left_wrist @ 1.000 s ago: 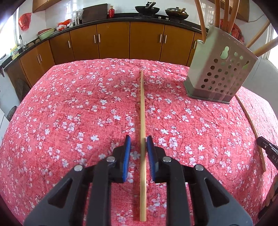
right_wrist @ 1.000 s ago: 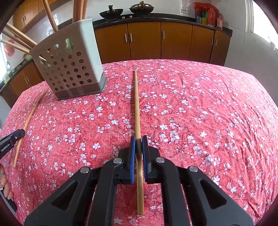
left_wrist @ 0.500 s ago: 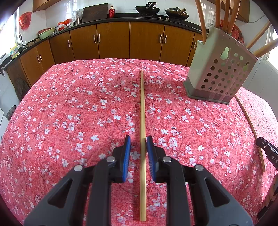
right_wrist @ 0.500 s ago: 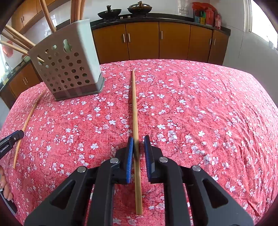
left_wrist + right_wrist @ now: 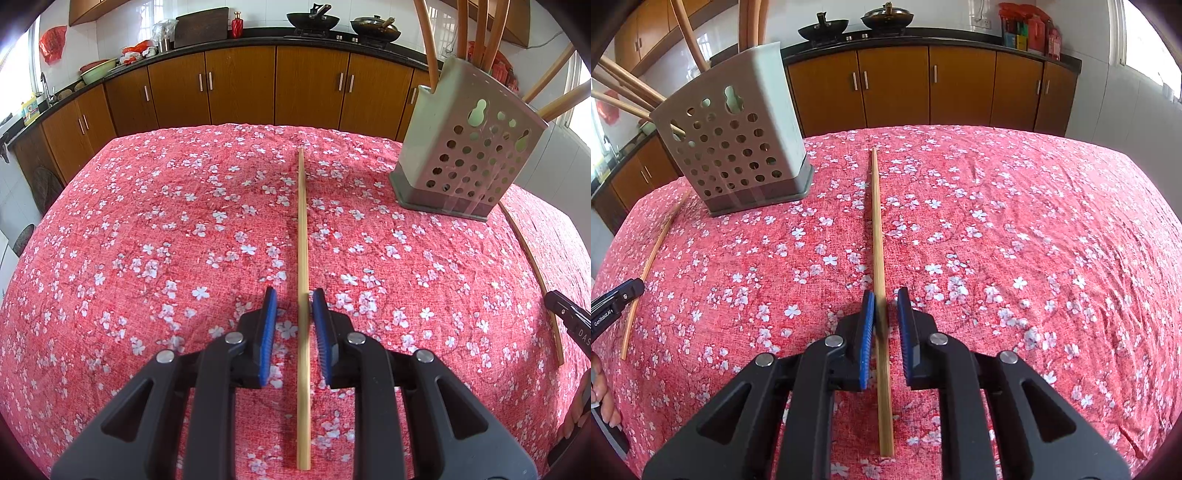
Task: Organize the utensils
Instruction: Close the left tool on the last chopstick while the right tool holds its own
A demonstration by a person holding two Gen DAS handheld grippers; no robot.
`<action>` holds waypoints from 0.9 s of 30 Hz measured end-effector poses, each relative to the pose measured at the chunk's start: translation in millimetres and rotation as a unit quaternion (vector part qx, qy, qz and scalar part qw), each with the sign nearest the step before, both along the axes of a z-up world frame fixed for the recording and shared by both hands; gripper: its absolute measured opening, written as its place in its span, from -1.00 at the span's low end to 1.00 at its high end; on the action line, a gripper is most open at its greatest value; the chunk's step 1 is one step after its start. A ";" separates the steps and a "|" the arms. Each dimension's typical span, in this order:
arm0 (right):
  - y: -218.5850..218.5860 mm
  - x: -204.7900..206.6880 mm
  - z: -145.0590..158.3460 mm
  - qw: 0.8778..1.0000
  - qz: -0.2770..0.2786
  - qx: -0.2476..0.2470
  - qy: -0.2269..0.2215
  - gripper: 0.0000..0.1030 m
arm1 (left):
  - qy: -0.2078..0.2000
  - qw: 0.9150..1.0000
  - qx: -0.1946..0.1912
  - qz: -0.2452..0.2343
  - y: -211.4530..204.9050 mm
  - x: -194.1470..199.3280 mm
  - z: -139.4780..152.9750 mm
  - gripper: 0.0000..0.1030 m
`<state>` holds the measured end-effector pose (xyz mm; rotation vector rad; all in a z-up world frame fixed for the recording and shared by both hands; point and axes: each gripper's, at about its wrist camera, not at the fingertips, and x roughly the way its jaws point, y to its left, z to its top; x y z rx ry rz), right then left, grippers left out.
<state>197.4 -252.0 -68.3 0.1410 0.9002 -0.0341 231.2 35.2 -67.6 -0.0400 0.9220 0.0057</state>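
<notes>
A wooden chopstick [image 5: 303, 240] lies on the red flowered tablecloth [image 5: 147, 240] and runs between the blue pads of my left gripper [image 5: 294, 302], which is open around it with a gap on each side. A second chopstick [image 5: 877, 229] lies between the pads of my right gripper [image 5: 885, 301], also open, the left pad close to it. A grey perforated utensil holder [image 5: 465, 162] with several wooden utensils stands at the right in the left wrist view and at the left in the right wrist view [image 5: 735, 147].
Each chopstick also shows in the other view, at the right [image 5: 532, 266] and at the left [image 5: 650, 266], beside the other gripper's tip. Brown kitchen cabinets [image 5: 273, 85] stand behind the table. The table edge curves away at both sides.
My right gripper has opened from shut on its chopstick, and the chopstick lies on the cloth. The left gripper has not moved.
</notes>
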 end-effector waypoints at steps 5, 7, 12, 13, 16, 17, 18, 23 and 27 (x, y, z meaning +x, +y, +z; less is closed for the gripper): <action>0.4 0.1 -0.1 1.000 0.000 0.000 0.000 -0.72 | 0.000 1.000 0.000 0.001 -0.4 0.1 -0.4 -0.57; 0.4 0.1 -0.1 1.000 0.000 0.000 0.000 -0.72 | 0.000 1.000 0.000 0.001 -0.2 0.0 -0.3 -0.57; 0.2 0.1 -0.2 1.000 0.000 0.000 0.000 -0.72 | 0.000 1.000 -0.001 0.001 -0.1 0.0 0.0 -0.57; 0.6 0.1 -0.1 1.000 0.000 0.000 0.000 -0.72 | 0.000 1.000 -0.002 0.001 -0.2 0.0 0.3 -0.57; 0.5 0.2 -0.2 1.000 0.000 -0.001 0.000 -0.72 | 0.000 1.000 -0.004 0.001 -0.9 0.7 0.7 -0.57; 0.3 0.2 -0.2 1.000 0.000 -0.001 0.000 -0.72 | 0.001 1.000 -0.004 0.001 -1.2 0.8 1.0 -0.56; 1.4 0.1 -0.2 1.000 0.000 -0.002 0.000 -0.72 | 0.001 1.000 -0.004 0.000 -1.4 0.8 1.2 -0.55; 8.4 -6.3 -0.4 1.000 -0.001 -0.013 0.001 -0.72 | 0.002 1.000 0.013 -0.009 -5.7 -5.6 1.2 -0.55; 9.5 -15.1 -0.6 1.000 0.002 -0.002 0.000 -0.80 | 0.002 1.000 0.012 -0.009 -6.4 -14.5 1.6 -0.61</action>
